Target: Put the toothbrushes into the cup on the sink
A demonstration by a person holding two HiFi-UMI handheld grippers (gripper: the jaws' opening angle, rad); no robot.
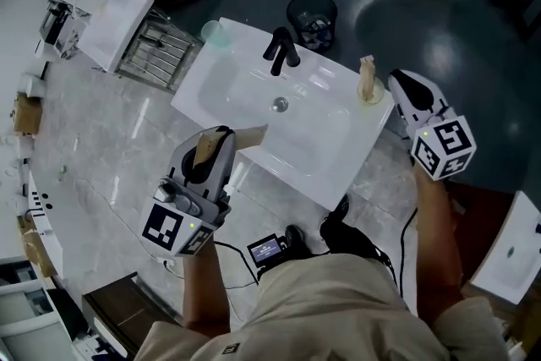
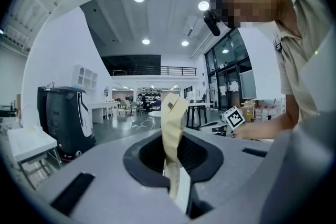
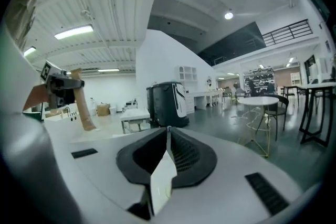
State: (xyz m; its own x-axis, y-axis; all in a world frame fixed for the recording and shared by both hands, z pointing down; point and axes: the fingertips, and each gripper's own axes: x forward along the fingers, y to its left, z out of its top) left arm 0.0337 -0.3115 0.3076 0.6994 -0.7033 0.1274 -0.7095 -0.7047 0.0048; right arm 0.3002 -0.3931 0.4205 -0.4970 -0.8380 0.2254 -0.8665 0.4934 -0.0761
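In the head view a white sink [image 1: 321, 156] with a black faucet [image 1: 281, 51] lies ahead. On its right corner stands a small cup [image 1: 374, 96] with a tan paper-wrapped toothbrush [image 1: 366, 76] upright in it. My right gripper [image 1: 396, 80] hovers just right of that cup, shut and empty, as its own view shows [image 3: 164, 165]. At the sink's front-left edge my left gripper [image 1: 222, 134] is shut on a second tan-wrapped toothbrush [image 1: 204, 150], which sticks up between the jaws [image 2: 172, 128].
A pale green cup [image 1: 213, 31] sits at the sink's back-left corner. Behind the sink is a black wire bin [image 1: 311, 19]. A metal rack [image 1: 159, 48] and a white basin [image 1: 114, 28] stand at the left, another basin [image 1: 514, 249] at the right.
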